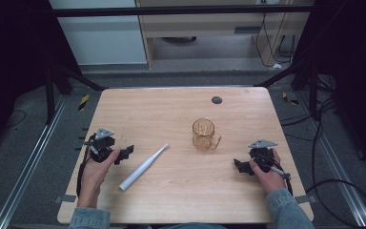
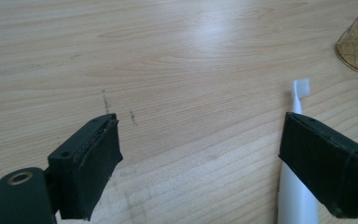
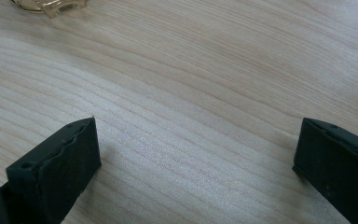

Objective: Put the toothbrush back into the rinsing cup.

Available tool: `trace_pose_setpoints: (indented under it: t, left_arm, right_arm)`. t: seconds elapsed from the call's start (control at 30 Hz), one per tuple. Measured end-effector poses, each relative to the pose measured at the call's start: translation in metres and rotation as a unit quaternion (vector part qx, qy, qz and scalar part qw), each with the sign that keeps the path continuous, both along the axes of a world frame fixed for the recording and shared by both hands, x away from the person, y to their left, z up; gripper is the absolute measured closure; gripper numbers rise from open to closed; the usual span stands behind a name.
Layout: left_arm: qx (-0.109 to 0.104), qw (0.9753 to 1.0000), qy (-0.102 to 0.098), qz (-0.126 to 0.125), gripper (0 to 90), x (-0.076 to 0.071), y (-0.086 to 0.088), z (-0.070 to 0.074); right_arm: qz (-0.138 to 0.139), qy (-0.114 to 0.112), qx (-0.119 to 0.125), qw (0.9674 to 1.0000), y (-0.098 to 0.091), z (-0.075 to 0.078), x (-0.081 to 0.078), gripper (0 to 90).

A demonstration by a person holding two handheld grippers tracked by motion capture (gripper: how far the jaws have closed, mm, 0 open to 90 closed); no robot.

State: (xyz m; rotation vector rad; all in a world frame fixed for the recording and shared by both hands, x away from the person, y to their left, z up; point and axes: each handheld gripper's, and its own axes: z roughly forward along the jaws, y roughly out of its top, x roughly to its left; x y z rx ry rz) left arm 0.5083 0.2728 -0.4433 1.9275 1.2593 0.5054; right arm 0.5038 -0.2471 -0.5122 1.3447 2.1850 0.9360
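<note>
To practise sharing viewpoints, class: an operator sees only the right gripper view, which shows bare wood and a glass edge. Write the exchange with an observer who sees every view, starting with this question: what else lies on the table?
Observer: A white toothbrush lies flat, left of the glass mug.
Operator: Is anything gripping it?
Observer: No. The left tool is open beside it, with nothing between its jaws.
Operator: Which way does the brush head point?
Observer: Toward the glass mug.

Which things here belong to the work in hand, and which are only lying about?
Belong to the work:
- toothbrush, lying flat beside the open left gripper
- glass mug, upright, empty
- right gripper, open, nothing between its jaws

Only lying about:
- dark round disc near the table's far edge
</note>
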Motion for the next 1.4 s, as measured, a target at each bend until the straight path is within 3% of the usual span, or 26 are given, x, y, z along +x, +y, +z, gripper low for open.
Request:
trace_pose_setpoints:
  t: [0.27, 0.37, 0.43, 0.6, 0.63, 0.67, 0.7, 0.83, 1.0, 1.2, 1.3, 1.4]
  left_arm:
    - [0.027, 0.9994, -0.003, -0.023, 12.7, -0.008, -0.014, 0.009]
    - [0.007, 0.9991, 0.003, -0.042, 15.4, -0.010, -0.025, 0.011]
    - [0.014, 0.9985, 0.006, -0.053, 15.5, -0.013, -0.036, 0.011]
    - [0.046, 0.9962, 0.023, -0.070, 14.5, -0.006, -0.054, 0.011]
    - [0.060, 0.9951, 0.026, -0.073, 13.9, -0.004, -0.057, 0.012]
    - [0.088, 0.9933, 0.025, -0.071, 13.4, -0.001, -0.063, 0.015]
    - [0.097, 0.9925, 0.026, -0.070, 12.4, 0.001, -0.066, 0.018]
    - [0.113, 0.9906, 0.025, -0.072, 10.6, 0.011, -0.077, 0.031]
    - [0.123, 0.9879, 0.035, -0.087, 10.5, 0.019, -0.084, 0.039]
    - [0.142, 0.9823, 0.056, -0.108, 9.9, 0.024, -0.091, 0.039]
    - [0.129, 0.9847, 0.042, -0.109, 9.7, 0.018, -0.097, 0.038]
    - [0.133, 0.9836, 0.042, -0.114, 6.7, 0.018, -0.102, 0.036]
  right_arm:
    - [-0.001, -0.001, -0.002, 1.0000, 0.000, 0.000, 0.000, 0.4]
    - [-0.001, -0.001, -0.002, 1.0000, 0.000, 0.000, 0.000, 0.4]
    - [-0.001, -0.001, -0.002, 1.0000, 0.000, 0.000, 0.000, 0.4]
    - [-0.002, 0.002, 0.001, 1.0000, 0.000, 0.000, 0.000, 0.3]
    - [-0.001, 0.000, -0.001, 1.0000, 0.000, 0.000, 0.001, 0.4]
    - [0.003, 0.000, -0.001, 1.0000, -0.001, 0.000, 0.001, 0.6]
    - [0.005, -0.002, -0.004, 1.0000, -0.002, 0.000, 0.001, 0.5]
    - [-0.002, -0.002, -0.004, 1.0000, -0.002, 0.000, 0.000, 0.4]
    - [-0.002, -0.001, -0.003, 1.0000, -0.002, 0.000, -0.001, 0.4]
    - [-0.005, -0.003, -0.003, 1.0000, -0.002, 0.000, -0.002, 0.6]
    - [-0.003, -0.003, -0.004, 1.0000, -0.004, 0.000, -0.004, 0.6]
    - [-0.006, -0.003, -0.004, 1.0000, -0.006, 0.000, -0.006, 0.7]
